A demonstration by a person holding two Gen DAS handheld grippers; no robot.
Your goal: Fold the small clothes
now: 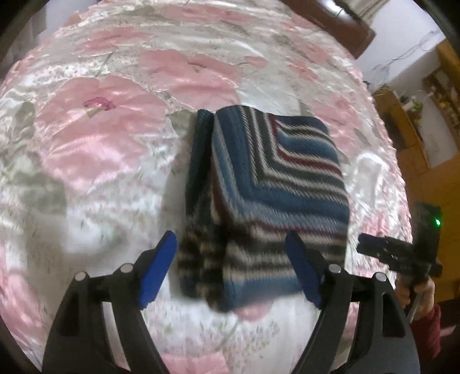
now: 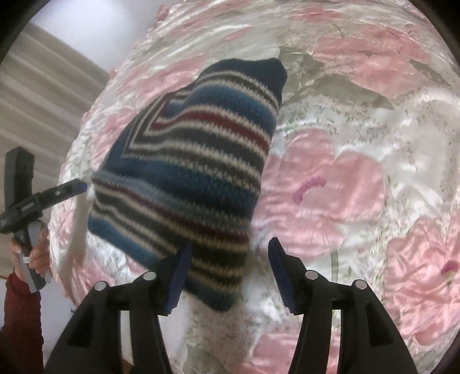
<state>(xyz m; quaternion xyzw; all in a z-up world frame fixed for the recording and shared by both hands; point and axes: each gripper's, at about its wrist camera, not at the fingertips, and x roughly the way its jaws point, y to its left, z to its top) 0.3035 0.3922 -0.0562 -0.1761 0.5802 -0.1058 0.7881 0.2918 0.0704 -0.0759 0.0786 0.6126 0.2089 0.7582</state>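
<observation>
A folded knit garment [image 1: 267, 184] with blue, white, grey and dark red stripes lies on the pink floral bedcover [image 1: 95, 149]. My left gripper [image 1: 230, 238] is open, its blue pads [image 1: 158, 267] standing either side of the garment's blurred near end. In the right wrist view the same garment [image 2: 187, 161] fills the middle. My right gripper [image 2: 230, 244] is open over its near corner, and the left pad [image 2: 179, 276] overlaps the knit edge. Each view shows the other gripper at its edge: the right gripper [image 1: 373, 247] and the left gripper [image 2: 69, 188], each held by a hand in a red sleeve.
The satin bedcover [image 2: 359, 178] spreads wide around the garment. A dark wooden headboard [image 1: 339, 26] is at the far side, and wooden furniture [image 1: 408, 132] stands to the right. A pale curtain [image 2: 43, 95] hangs beyond the bed's left edge.
</observation>
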